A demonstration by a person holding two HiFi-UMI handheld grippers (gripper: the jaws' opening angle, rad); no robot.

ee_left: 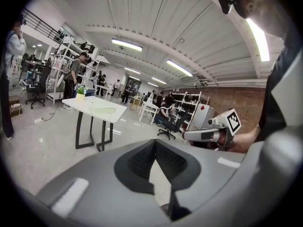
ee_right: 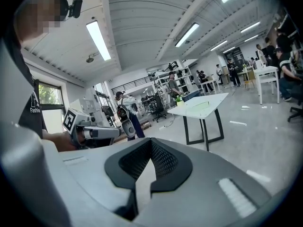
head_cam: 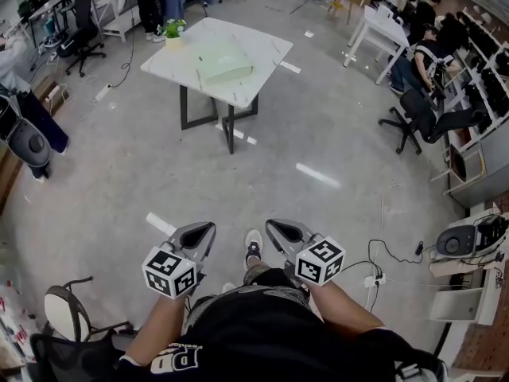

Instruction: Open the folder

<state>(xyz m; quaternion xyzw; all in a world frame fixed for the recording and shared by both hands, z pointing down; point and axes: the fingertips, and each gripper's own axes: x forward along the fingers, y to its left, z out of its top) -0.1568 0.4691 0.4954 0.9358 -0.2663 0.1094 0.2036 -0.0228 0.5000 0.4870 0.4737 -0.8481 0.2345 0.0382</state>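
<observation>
Far table (head_cam: pixel 266 48): closed folder (head_cam: pixel 224 62) | left tongs (head_cam: pixel 207 229), right tongs (head_cam: pixel 273 226) closed, empty

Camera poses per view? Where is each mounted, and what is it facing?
Head view: on the person's head, looking steeply down at the floor and the white table with black legs bearing the pale green folder; forearms, left gripper and right gripper show.
Left gripper view: along its own shut jaws, tableward; right gripper at right.
Right gripper view: the mirror case; left gripper at left.
Shared: all three see table and folder.
</observation>
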